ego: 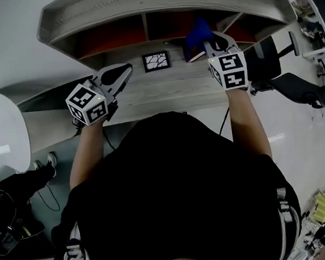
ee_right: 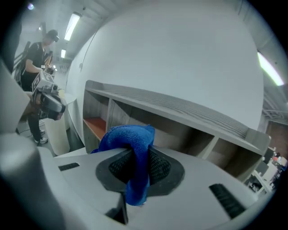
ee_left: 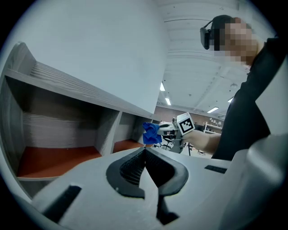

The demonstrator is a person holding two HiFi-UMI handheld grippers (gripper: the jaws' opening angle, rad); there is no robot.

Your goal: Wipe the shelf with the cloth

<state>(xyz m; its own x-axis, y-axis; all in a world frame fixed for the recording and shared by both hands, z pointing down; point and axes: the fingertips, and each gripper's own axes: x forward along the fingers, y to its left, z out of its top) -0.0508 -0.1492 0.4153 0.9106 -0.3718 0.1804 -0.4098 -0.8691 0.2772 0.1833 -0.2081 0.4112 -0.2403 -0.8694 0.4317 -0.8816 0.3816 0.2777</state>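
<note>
At twelve o'clock in the head view, the shelf (ego: 162,6) curves in pale, grainy wood, its boxy compartments floored in flat orange-red; at one o'clock my right gripper (ego: 210,43) pinches the cloth (ego: 199,33), a nubby blue terry bunched and folded over between the ribbed black pads (ee_right: 160,167), held at a compartment's mouth, touching or not I cannot tell; at ten o'clock my left gripper (ego: 124,73) has its jaws pressed together on nothing; between the two, a square black-and-white patterned tile (ego: 156,61) lies flat on the wood-grain desk (ego: 164,92).
</note>
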